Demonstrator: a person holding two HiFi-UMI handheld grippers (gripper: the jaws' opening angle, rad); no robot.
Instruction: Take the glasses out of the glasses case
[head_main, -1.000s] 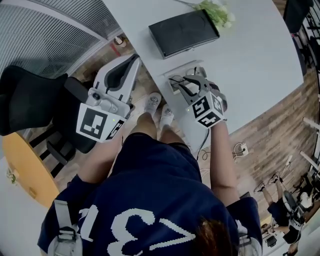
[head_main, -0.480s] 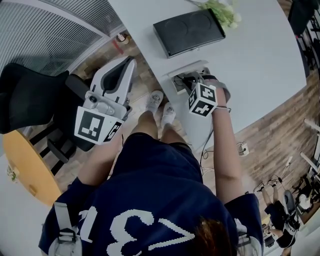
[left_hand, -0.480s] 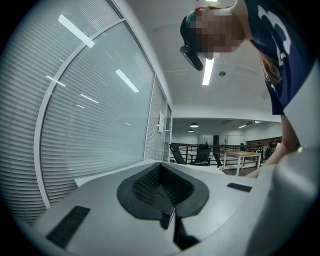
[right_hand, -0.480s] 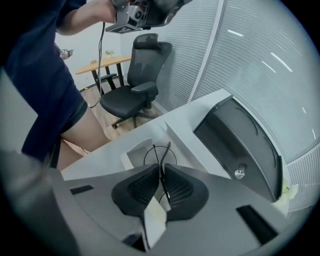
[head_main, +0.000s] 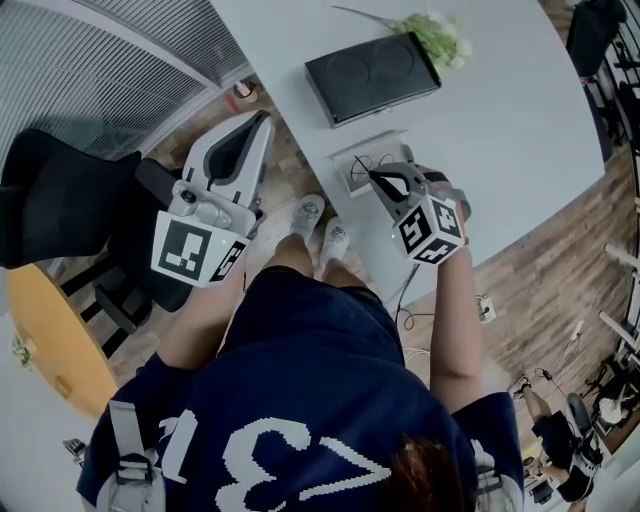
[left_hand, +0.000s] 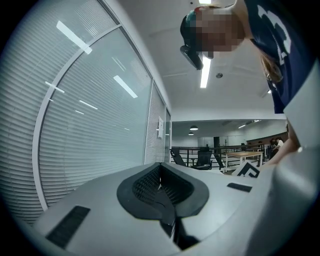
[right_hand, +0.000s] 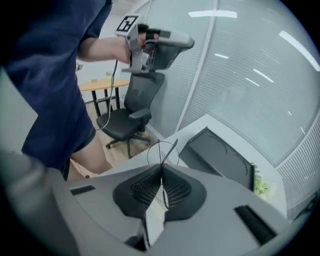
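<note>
Right hand-held gripper (right_hand: 161, 172), jaws just closed, clamps the wire-framed glasses (right_hand: 171, 150) above the counter (head_main: 520, 120); left hand-held gripper (left_hand: 160, 175), jaws together and empty, hangs off its edge.

Left gripper (left_hand: 160, 172) fingers together, seemingly holding nothing.

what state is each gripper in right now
left gripper: closed, nothing between the jaws
right gripper: jaws have just closed, holding the glasses by their thin wire frame
</note>
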